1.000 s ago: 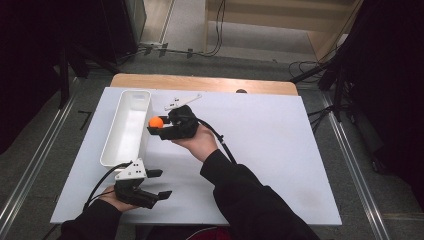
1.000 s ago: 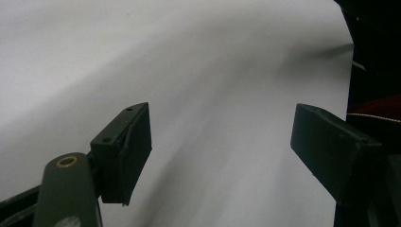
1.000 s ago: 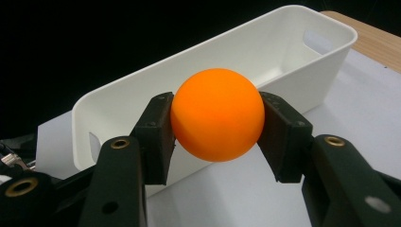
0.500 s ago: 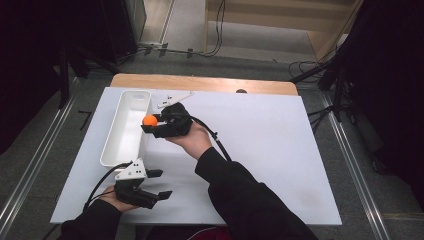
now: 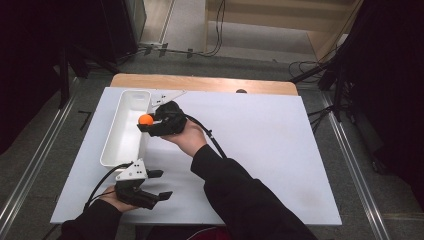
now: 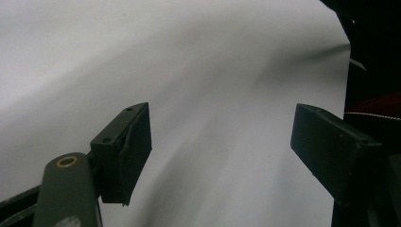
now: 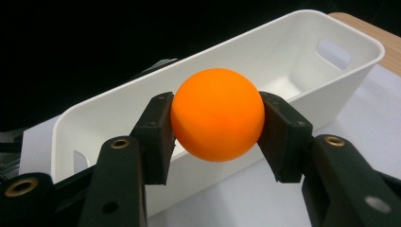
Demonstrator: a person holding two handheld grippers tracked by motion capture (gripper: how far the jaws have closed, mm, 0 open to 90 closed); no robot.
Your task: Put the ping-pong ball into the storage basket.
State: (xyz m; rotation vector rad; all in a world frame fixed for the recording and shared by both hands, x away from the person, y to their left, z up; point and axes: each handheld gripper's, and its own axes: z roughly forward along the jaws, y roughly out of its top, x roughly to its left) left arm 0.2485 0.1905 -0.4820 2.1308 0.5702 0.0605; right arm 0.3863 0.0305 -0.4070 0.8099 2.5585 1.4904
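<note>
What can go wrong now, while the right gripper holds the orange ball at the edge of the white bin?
The right gripper pinches the orange ball only at two sides, so it may slip. It is at the white bin's near rim; released here, it might bounce off and roll across the table.

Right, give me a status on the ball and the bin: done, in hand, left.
Done: the orange ball is picked up, clamped between the jaws of the right hand-held gripper. In hand: it is held at the near rim of the white bin, which looks empty. Left: probably carrying it over the rim and letting go. The left hand-held gripper rests open on the white table, holding nothing.
</note>
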